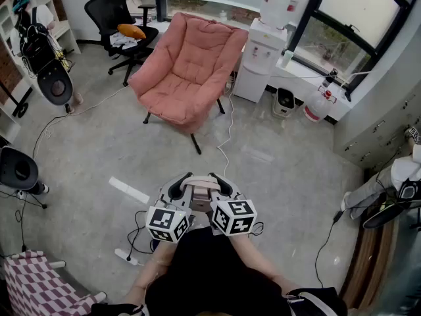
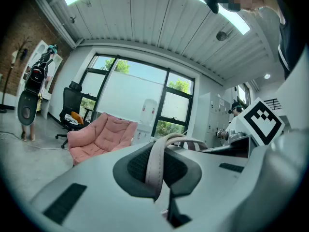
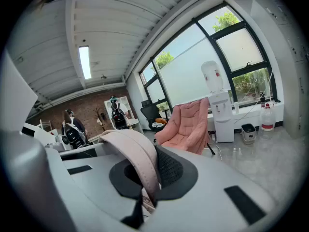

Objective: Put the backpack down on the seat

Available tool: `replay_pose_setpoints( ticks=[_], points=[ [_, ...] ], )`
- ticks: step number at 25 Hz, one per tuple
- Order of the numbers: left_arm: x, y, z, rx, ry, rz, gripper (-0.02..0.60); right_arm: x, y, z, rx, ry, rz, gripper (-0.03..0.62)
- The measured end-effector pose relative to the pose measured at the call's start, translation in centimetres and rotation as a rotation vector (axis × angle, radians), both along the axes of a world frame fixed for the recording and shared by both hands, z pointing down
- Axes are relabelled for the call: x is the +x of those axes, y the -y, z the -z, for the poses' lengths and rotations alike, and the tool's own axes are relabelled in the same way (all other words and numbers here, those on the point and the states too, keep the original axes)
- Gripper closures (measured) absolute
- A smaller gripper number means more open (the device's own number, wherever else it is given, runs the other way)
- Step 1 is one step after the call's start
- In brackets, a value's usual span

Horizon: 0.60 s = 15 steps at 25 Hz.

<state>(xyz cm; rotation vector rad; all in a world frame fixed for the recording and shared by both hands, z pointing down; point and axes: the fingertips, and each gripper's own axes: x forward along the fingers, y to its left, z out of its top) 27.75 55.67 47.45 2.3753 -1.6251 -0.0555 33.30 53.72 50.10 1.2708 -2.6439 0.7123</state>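
The left gripper's (image 2: pixel 161 178) fingers are pressed together on a pale pink padded strap (image 2: pixel 157 161) that arches up out of its dark mesh pads, and the right gripper's (image 3: pixel 150 175) fingers are clamped on the same strap a little further along. In the head view the two grippers sit side by side, close against the person's body, with the strap bridging the small gap between them. The rest of the backpack cannot be made out below them. The strap is held up in the air well apart from the salmon-pink cushioned chair (image 1: pixel 191 71), facing its front edge across the grey concrete floor (image 1: pixel 99 150). A white cable (image 1: pixel 227 133) trails from beneath the chair towards the grippers. A black office chair (image 1: pixel 122 18) stands to the chair's left, and a white water dispenser (image 1: pixel 263 58) just to its right.
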Motion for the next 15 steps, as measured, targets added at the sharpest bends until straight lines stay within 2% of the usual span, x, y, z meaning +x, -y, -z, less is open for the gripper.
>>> replay_pose_setpoints(
  ticks=[15],
  points=[
    [0.12,-1.01,-0.42,-0.01,0.004,0.025,0.566,-0.39,-0.8,-0.58,-0.014,0.007,0.039,0.562]
  ],
)
